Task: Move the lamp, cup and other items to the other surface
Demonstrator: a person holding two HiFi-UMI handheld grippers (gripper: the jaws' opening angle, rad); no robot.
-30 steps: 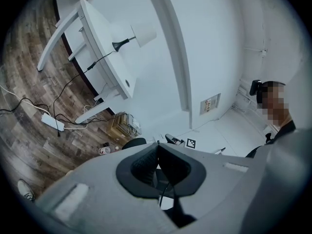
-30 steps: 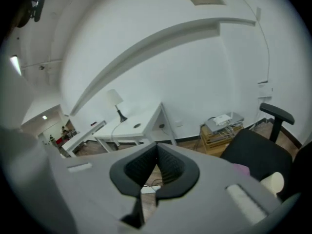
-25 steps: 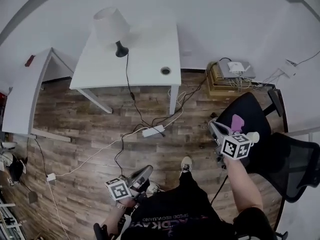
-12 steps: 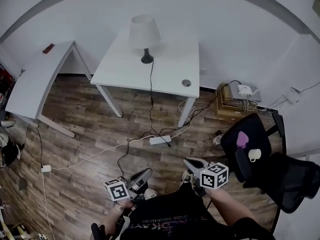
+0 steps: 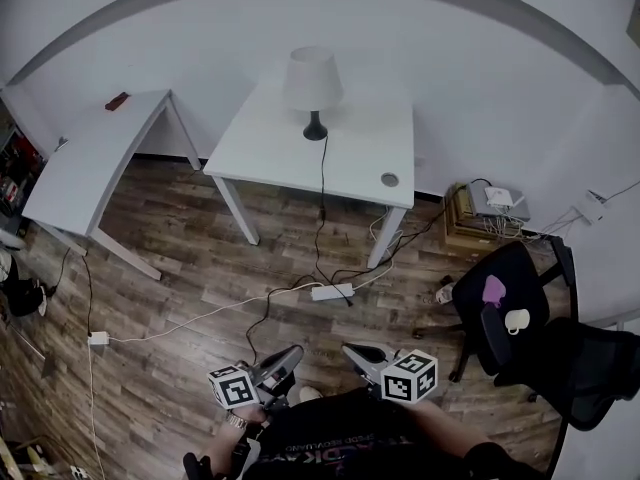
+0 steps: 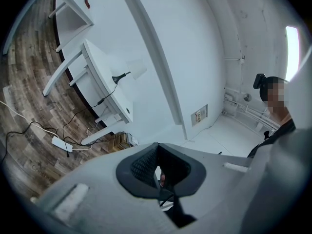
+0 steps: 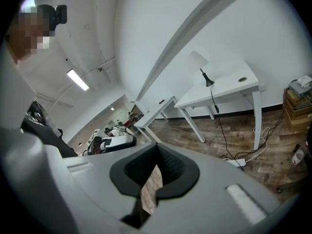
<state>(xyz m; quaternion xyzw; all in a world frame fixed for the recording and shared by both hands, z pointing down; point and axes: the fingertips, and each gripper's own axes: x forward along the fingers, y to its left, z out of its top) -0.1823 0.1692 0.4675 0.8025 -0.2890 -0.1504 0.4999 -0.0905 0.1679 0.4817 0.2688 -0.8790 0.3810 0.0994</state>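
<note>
A white-shaded lamp (image 5: 313, 86) stands at the back of the white table (image 5: 290, 158), its cord hanging down to the floor. A white cup (image 5: 517, 320) and a purple item (image 5: 492, 290) lie on the seat of a black chair (image 5: 500, 343) at the right. Both grippers are low, close to the person's body and far from all of these. My left gripper (image 5: 283, 359) is shut and holds nothing. My right gripper (image 5: 358, 354) is shut too, with nothing in it. The lamp (image 6: 132, 71) is small and distant in the left gripper view; the right gripper view has the lamp (image 7: 198, 62) on its table (image 7: 229, 84).
A second white table (image 5: 85, 163) stands at the left with a small red thing (image 5: 117, 100) on it. A power strip (image 5: 331, 292) and several cables lie on the wooden floor. A stack of boxes with a router (image 5: 490, 213) sits by the wall.
My right gripper has drawn back from the chair to just in front of the body, and the cup stays on the seat. The head view has swung left, bringing the tables nearer the middle.
</note>
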